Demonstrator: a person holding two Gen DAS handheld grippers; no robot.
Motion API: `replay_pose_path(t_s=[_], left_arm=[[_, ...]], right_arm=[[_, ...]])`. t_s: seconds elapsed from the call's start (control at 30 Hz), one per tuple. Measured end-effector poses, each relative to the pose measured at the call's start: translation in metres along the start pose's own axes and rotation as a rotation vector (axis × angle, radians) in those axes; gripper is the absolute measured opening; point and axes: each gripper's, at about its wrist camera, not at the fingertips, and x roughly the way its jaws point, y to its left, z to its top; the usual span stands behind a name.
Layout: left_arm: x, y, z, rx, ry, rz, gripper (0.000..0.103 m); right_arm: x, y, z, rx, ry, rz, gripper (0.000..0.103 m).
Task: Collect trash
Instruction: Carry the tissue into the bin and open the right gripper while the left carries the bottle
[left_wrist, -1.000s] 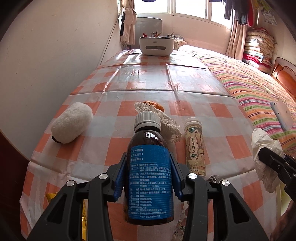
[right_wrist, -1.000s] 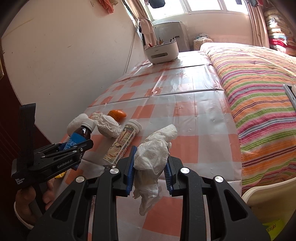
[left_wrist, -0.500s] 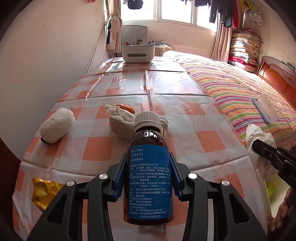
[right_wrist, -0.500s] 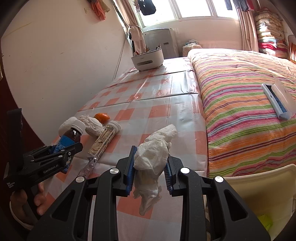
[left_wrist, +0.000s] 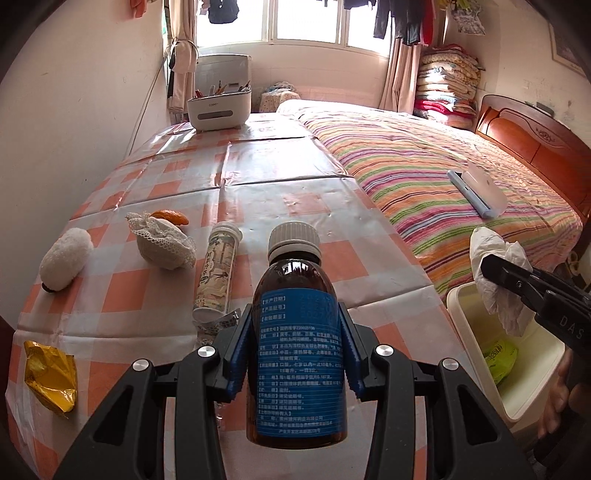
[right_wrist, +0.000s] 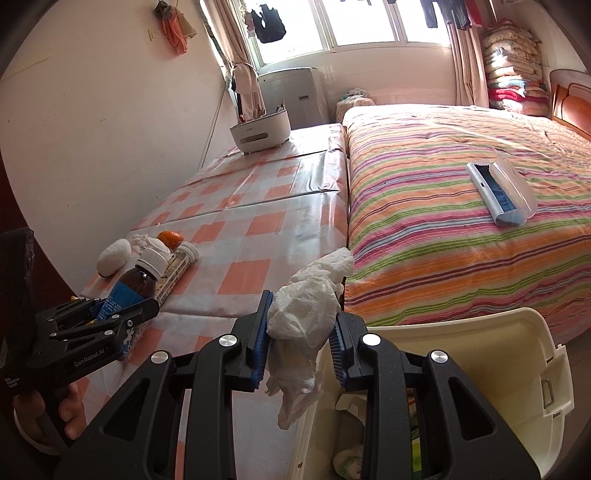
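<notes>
Trash bin of cream plastic (right_wrist: 524, 373) sits off the tabletop's (left_wrist: 295, 199) near corner, beside the striped bed (right_wrist: 443, 221); a green wrapper (left_wrist: 500, 356) lies inside. My right claw (right_wrist: 301, 343) clamps a crumpled white tissue (right_wrist: 310, 295) above the bin's left rim. My left claw (left_wrist: 299, 350) grips a brown glass syrup bottle with blue label (left_wrist: 299, 347) upright, above the tabletop's near edge. A gold foil wrapper (left_wrist: 50, 376) lies at the left corner.

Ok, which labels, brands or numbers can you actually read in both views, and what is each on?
"GenRobot.AI": side of the left gripper.
"DAS", cut off at the frame edge: side of the right gripper.
Brown bottle, blue label: Chinese print, too small to quote.
Tube label: Chinese characters, blurred.
Green wrapper in the bin: unreadable.
</notes>
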Motion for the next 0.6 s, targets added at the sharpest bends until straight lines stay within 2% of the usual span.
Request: replay_pose_path(t_s=[0.6], left_arm=[[-0.013, -0.101, -0.008, 0.120, 0.001, -0.155, 0.041]], right_arm=[[-0.037, -0.060, -0.021, 0.082, -0.035, -0.115, 0.029]])
